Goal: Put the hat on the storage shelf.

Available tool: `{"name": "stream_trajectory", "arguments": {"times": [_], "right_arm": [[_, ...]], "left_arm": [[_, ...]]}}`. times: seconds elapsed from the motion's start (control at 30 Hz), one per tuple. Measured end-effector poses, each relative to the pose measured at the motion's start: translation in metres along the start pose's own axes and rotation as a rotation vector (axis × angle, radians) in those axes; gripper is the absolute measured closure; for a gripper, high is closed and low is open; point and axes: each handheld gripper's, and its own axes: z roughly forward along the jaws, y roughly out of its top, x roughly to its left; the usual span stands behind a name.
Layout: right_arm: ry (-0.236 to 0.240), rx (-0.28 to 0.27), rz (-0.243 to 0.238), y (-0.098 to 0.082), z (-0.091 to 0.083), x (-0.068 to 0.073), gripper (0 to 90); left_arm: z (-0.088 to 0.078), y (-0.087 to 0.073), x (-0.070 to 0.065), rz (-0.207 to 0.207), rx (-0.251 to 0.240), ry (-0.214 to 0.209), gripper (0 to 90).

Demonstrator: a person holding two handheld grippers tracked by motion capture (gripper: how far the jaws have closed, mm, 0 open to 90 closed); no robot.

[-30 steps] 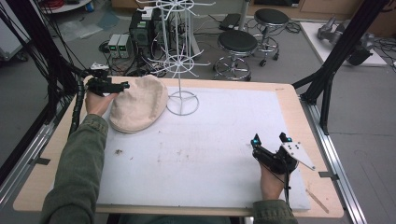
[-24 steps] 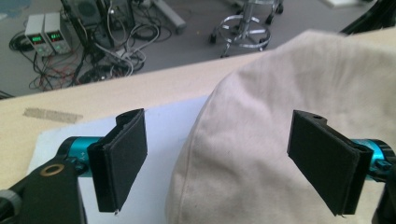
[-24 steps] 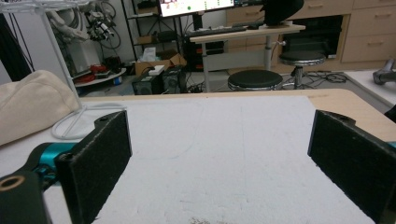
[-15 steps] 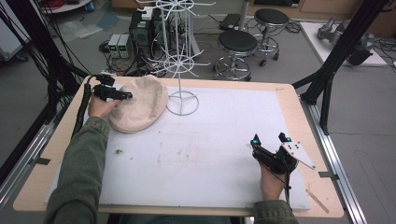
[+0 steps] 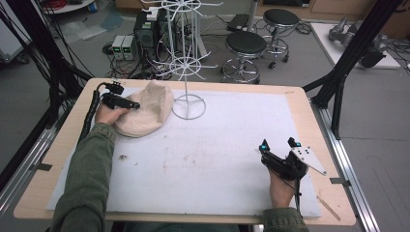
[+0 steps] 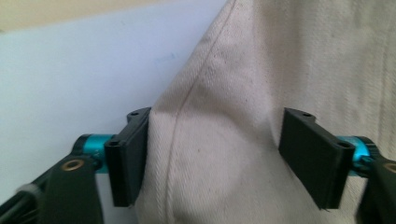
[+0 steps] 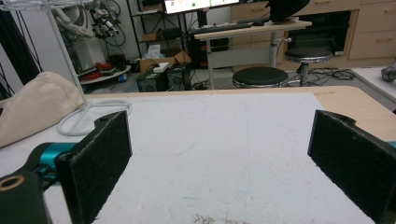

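Left gripper set around a fold of the cloth hat, not yet clamped; nothing hung on the rack.

The cream hat (image 5: 145,108) lies on the white mat (image 5: 217,150) at the upper left of the high view, touching the round base of the white wire rack (image 5: 186,63), whose hooks stand bare. The left gripper (image 6: 224,149) has its jaws apart with a raised fold of the fabric between them, one jaw against the cloth, the other just beside it. The right gripper (image 5: 279,147) rests at the lower right, well apart from the hat, jaws spread over bare mat. Judging from this, grasping is only beginning; lifting and any hanging remain.
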Motion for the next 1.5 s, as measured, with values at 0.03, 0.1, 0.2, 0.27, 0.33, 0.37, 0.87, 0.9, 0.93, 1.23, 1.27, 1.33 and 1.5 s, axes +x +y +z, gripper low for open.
{"name": "stream_trajectory", "arguments": {"times": [0.03,0.1,0.2,0.27,0.33,0.37,0.87,0.9,0.93,1.23,1.27,1.33,1.5], "right_arm": [[0.0,0.002,-0.002,0.0,0.0,0.0,5.3],[-0.001,0.002,-0.003,0.0,0.0,0.0,5.3],[-0.002,0.001,-0.003,0.0,0.0,0.0,5.3],[-0.002,0.0,-0.004,0.0,0.0,0.0,5.3],[0.0,0.003,-0.004,0.0,-0.001,0.0,5.3],[0.0,0.002,-0.005,0.0,-0.001,0.0,5.3],[0.001,0.005,-0.003,0.0,-0.001,0.0,5.3],[0.001,0.006,0.0,0.0,-0.001,0.0,5.3],[0.0,0.007,0.002,0.0,-0.002,0.0,5.3],[0.0,0.007,0.002,0.0,-0.002,0.0,5.3],[-0.001,0.006,0.003,0.0,-0.002,0.0,5.3],[-0.002,0.008,0.006,0.0,-0.002,-0.001,5.3],[0.001,0.008,0.007,0.0,-0.002,0.0,5.3]], "left_arm": [[0.0,0.0,-0.001,0.002,0.002,0.005,29.3],[-0.001,0.0,-0.002,0.017,0.009,0.014,32.0],[-0.005,0.001,-0.002,0.032,0.021,0.026,50.5],[-0.006,0.0,-0.002,0.029,0.022,0.039,55.4],[-0.009,-0.002,-0.001,0.031,0.012,0.035,69.1],[-0.01,-0.003,-0.001,0.041,0.005,0.031,73.1],[-0.015,-0.005,-0.005,0.075,-0.036,0.026,79.1],[-0.016,-0.005,-0.005,0.075,-0.039,0.022,79.1],[-0.016,-0.005,-0.006,0.079,-0.039,0.022,79.2],[-0.03,-0.004,-0.007,0.07,-0.093,0.025,79.2],[-0.033,-0.004,-0.007,0.073,-0.103,0.025,79.2],[-0.038,-0.005,-0.008,0.07,-0.126,0.019,79.1],[-0.052,-0.007,-0.01,0.052,-0.19,0.007,79.0]]}}
